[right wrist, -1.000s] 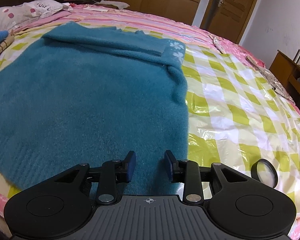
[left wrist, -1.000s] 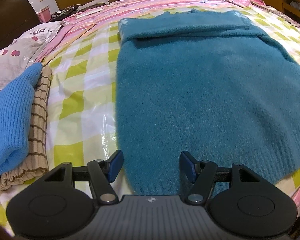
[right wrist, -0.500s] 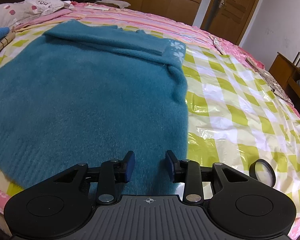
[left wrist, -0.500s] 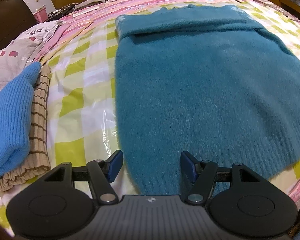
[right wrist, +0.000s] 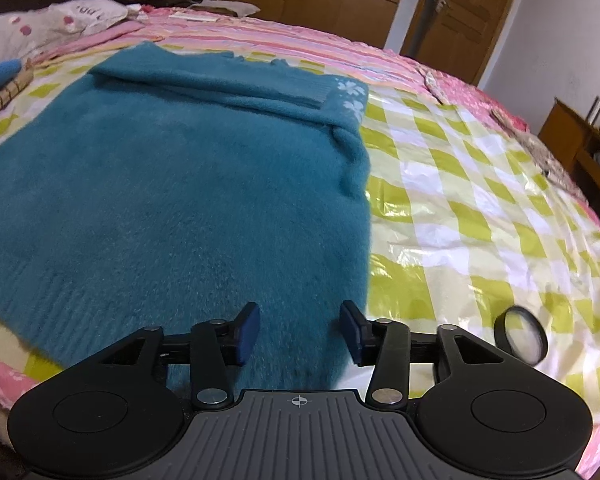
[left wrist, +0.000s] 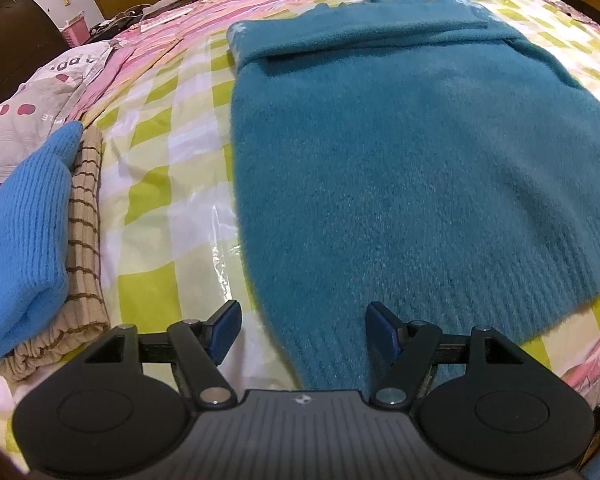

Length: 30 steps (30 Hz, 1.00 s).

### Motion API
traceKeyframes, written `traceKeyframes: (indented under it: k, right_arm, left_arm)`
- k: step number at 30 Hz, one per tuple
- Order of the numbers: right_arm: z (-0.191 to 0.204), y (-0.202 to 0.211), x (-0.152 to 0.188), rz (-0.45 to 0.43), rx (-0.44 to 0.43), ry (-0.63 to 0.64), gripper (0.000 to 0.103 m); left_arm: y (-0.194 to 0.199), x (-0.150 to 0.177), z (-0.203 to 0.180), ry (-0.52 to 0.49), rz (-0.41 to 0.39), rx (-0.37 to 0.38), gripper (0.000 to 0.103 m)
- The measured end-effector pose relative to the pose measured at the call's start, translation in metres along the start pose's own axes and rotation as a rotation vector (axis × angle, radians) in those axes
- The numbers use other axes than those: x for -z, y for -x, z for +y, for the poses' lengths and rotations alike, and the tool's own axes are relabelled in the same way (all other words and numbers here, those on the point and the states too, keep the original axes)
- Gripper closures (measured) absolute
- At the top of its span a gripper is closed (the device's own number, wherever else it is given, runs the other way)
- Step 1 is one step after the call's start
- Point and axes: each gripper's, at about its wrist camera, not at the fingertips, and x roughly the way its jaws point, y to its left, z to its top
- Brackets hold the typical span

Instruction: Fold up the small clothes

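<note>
A fuzzy teal sweater (left wrist: 400, 168) lies flat on the bed, sleeves folded across its top; it also shows in the right wrist view (right wrist: 172, 200). My left gripper (left wrist: 302, 330) is open and empty, its jaws straddling the sweater's near left hem corner. My right gripper (right wrist: 300, 334) is open and empty, over the near right hem corner. Both hover just above the ribbed hem.
A folded blue knit (left wrist: 24, 232) on a striped beige garment (left wrist: 82, 248) sits at the left. A grey pillow (left wrist: 40, 92) lies beyond it. A magnifying glass (right wrist: 520, 334) lies on the checked plastic sheet (right wrist: 480, 220) right of the sweater. Wardrobe and door stand behind.
Both grippers have tilted and moved a little forward over the hem. My right gripper's jaws have opened wider. The sweater has not moved.
</note>
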Motion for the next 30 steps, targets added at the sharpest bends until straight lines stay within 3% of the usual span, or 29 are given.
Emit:
traceKeyframes:
  k: [16,22,28,30]
  right_arm:
    - [-0.043,0.007,0.021,0.089,-0.052,-0.216,0.053]
    - [-0.056,0.003,0.022,0.118,-0.101,-0.292,0.053]
    - [-0.062,0.005,0.022,0.119,-0.134,-0.328,0.053]
    - [-0.066,0.002,0.021,0.136,-0.166,-0.351,0.053]
  left_arm:
    - [0.008,0.009,0.012,0.06,-0.004,-0.048,0.028]
    - [0.0,0.003,0.012,0.079,0.047,0.007,0.029]
    - [0.0,0.001,0.011,0.133,0.065,0.122,0.034]
    - [-0.001,0.002,0.007,0.136,0.072,0.123,0.035]
